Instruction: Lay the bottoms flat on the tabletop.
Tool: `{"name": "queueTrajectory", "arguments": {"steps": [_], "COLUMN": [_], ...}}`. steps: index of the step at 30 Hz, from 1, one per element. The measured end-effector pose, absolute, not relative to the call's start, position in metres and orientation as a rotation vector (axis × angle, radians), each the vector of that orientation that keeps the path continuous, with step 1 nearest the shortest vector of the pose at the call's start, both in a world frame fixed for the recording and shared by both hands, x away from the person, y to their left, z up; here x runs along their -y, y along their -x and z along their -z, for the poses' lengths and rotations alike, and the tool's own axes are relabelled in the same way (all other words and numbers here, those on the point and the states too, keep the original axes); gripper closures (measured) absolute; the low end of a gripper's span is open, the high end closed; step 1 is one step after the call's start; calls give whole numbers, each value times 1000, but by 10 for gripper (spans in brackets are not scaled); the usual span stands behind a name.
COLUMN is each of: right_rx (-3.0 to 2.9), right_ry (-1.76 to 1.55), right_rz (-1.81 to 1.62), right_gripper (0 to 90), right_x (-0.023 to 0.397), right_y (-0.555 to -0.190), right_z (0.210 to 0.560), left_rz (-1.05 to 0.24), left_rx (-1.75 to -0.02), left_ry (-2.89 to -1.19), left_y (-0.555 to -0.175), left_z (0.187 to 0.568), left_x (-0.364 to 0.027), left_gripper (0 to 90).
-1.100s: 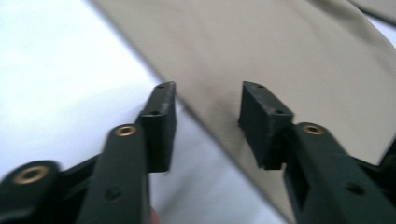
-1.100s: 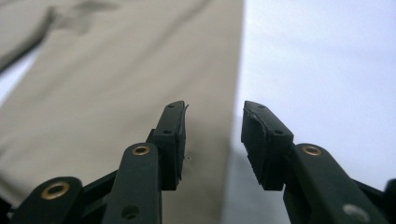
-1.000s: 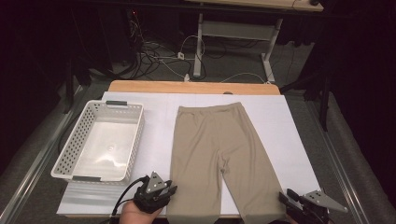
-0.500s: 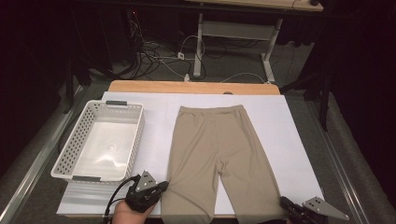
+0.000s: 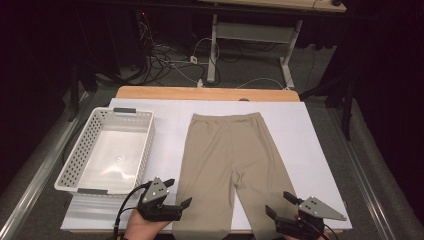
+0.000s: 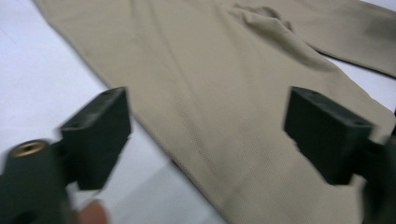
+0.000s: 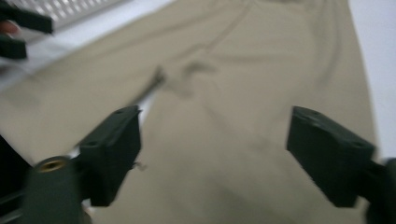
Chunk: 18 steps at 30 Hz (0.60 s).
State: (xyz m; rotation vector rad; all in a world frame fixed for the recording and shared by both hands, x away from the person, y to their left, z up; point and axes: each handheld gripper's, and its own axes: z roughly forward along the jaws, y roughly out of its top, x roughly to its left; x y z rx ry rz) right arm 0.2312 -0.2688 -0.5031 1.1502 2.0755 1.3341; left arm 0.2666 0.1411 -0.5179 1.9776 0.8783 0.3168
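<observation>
Beige pants [image 5: 227, 155] lie flat on the white table cover, waist at the far side and both legs pointing toward the person. My left gripper [image 5: 178, 192] hovers at the outer edge of the left leg near its hem. Its jaws have just been opening and stand wide over the fabric [image 6: 219, 116] without pressing on it; my left gripper [image 6: 208, 100] holds nothing. My right gripper [image 5: 281, 204] is over the right leg's lower end. It has also just been opening, and my right gripper [image 7: 215, 114] stands wide above the pants [image 7: 243, 93], empty.
A white slatted basket [image 5: 149, 145], empty, stands left of the pants; its rim [image 7: 79, 9] is at the top of the right gripper view. Bare white cover [image 5: 320, 145] lies right of the pants. A wooden table edge [image 5: 205, 93] runs along the back, with cables and a stand on the floor beyond.
Both grippers' jaws went from nearly shut to wide apart. The right gripper has shifted left onto the right pant leg. The left gripper has stayed about where it was.
</observation>
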Motion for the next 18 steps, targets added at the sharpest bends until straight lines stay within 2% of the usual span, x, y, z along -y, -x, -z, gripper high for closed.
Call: {"name": "queueTrajectory", "arguments": {"steps": [4,9,18], "right_rx": [-2062,-2074,-2135], "right_ry": [-1121,-1074,-1007], "right_rz": [-1378,-1371,-1414], "right_gripper": [11,5,6], "right_x": [246,219,181], "right_y": [-235,-240,-247], "right_z": [501,501,501], "left_rz": [-302,-224,-228], "left_rx": [-877,-921,-911], "left_ry": [-1971,-1970,-1970], "left_y": [-269,-281,-287], "left_z": [518,519,518], "left_x": [-143,-149,-136], "left_gripper": [3,0,0]}}
